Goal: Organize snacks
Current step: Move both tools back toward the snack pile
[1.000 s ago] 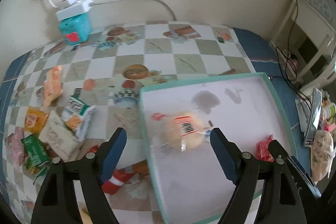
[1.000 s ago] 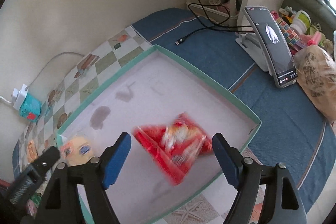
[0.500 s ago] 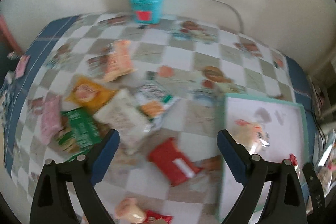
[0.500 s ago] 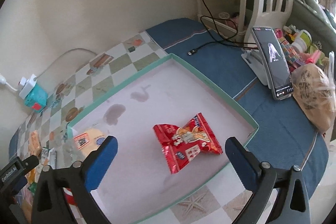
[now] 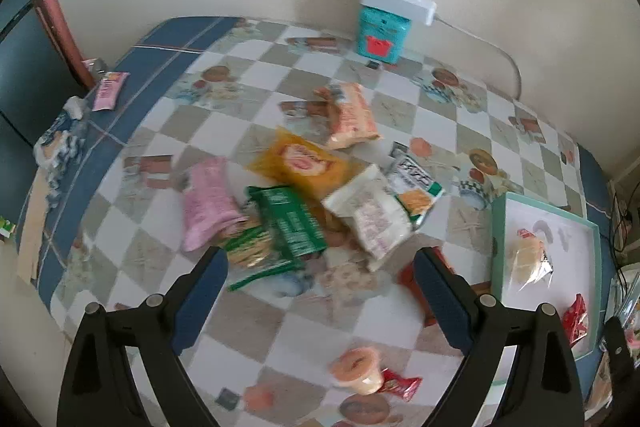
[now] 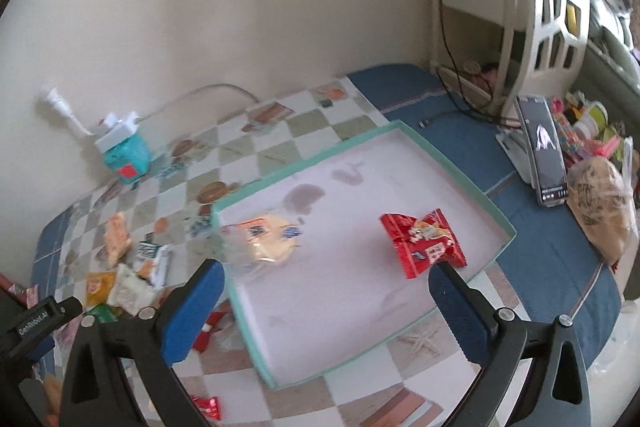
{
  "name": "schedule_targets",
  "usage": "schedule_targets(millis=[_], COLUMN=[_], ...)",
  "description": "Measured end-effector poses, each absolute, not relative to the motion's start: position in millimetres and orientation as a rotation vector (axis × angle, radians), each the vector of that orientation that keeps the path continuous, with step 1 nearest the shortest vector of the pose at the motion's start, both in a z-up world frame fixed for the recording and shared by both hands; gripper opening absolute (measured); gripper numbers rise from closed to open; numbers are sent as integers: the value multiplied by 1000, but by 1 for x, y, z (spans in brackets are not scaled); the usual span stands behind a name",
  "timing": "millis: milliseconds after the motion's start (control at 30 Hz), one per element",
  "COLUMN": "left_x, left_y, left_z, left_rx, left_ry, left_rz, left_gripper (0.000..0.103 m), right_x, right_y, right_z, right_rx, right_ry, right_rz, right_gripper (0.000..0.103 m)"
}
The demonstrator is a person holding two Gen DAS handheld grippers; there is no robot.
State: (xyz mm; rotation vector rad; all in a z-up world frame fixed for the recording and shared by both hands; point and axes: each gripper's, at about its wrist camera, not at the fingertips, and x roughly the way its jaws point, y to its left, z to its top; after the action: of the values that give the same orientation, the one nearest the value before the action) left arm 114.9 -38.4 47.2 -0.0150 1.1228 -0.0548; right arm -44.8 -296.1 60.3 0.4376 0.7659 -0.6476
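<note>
**Both claws empty above the snacks**

We hold the left gripper [image 5: 320,287] spread wide with nothing between its blue pads, its jaws having just opened, above a loose heap of packets on the checked tablecloth [image 5: 360,311]: a green foil bag [image 5: 288,223], a pink packet [image 5: 208,203] to its left, a yellow pouch [image 5: 308,163] farther off. Our right gripper [image 6: 326,301], jaws likewise just opened wide and empty, hangs over the shallow teal-rimmed tray [image 6: 472,195], where a red crinkled packet [image 6: 424,243] lies right and a clear-wrapped pale bun [image 6: 264,239] left.
</note>
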Motion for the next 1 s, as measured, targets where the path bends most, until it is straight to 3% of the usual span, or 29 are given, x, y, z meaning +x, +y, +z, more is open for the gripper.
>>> schedule_targets(millis=[467, 1000], left_x=[91, 83], left_y=[34, 64], left_z=[71, 65], left_rx=[-77, -129], left_ry=[1069, 1108], left_rz=[13, 19], left_gripper=[94, 94], right_x=[-37, -23], right_y=[-223, -176], right_z=[80, 53], right_rx=[377, 369], right_ry=[760, 911], right_rz=[-523, -415], right_gripper=[103, 103])
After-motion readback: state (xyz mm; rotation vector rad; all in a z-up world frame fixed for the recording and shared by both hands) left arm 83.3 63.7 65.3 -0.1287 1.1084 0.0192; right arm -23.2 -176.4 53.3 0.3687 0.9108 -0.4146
